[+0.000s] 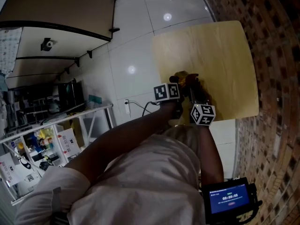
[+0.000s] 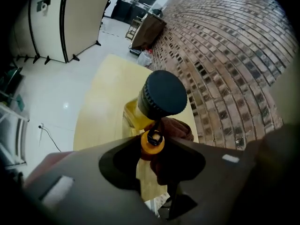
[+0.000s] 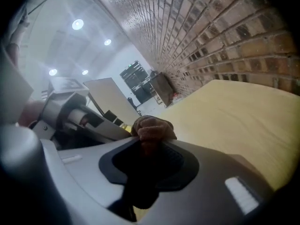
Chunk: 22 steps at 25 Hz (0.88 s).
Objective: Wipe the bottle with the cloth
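A bottle (image 2: 133, 115) of yellow liquid with a dark round cap (image 2: 164, 93) is tilted, cap toward the camera, in the left gripper view. My left gripper (image 2: 152, 145) is shut on it over the pale wooden table (image 2: 101, 102). A small orange ring (image 2: 152, 142) sits right at the jaws. The brown cloth (image 2: 177, 128) is bunched against the bottle's right side. In the right gripper view my right gripper (image 3: 149, 146) is shut on that cloth (image 3: 152, 127). In the head view both grippers (image 1: 177, 86) (image 1: 196, 96) meet over the table's near part.
A brick wall (image 2: 225, 55) runs along the table's far and right side. White tiled floor (image 1: 131, 46) lies to the left, with a shelf of clutter (image 1: 42, 144) and a folding partition (image 1: 56, 13). A device with a blue screen (image 1: 228, 199) sits low at the right.
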Each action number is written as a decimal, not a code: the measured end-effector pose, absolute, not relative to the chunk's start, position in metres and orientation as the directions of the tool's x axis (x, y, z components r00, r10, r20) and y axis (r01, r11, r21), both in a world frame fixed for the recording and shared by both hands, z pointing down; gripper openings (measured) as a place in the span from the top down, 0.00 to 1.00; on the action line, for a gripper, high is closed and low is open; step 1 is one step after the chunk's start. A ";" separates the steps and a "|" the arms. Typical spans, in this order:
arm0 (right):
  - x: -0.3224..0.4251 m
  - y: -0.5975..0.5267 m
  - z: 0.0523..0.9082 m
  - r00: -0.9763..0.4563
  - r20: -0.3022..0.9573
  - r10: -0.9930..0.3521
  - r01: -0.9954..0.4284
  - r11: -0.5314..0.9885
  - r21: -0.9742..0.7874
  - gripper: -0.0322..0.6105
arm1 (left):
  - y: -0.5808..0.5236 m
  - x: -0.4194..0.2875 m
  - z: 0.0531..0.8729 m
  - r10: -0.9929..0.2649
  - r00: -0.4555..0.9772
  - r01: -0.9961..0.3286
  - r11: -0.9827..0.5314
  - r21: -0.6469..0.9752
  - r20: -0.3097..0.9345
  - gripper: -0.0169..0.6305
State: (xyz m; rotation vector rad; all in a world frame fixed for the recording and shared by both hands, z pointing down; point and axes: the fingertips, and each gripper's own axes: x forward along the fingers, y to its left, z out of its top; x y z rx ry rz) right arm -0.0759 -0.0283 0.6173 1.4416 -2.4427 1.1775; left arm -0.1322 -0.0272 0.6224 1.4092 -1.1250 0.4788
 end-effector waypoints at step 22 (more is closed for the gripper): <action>0.030 -0.004 0.666 -0.467 0.609 -0.641 -0.825 0.068 -0.561 0.80 | -0.022 -0.122 0.621 -0.304 0.460 -0.819 0.217 0.530 0.834 0.71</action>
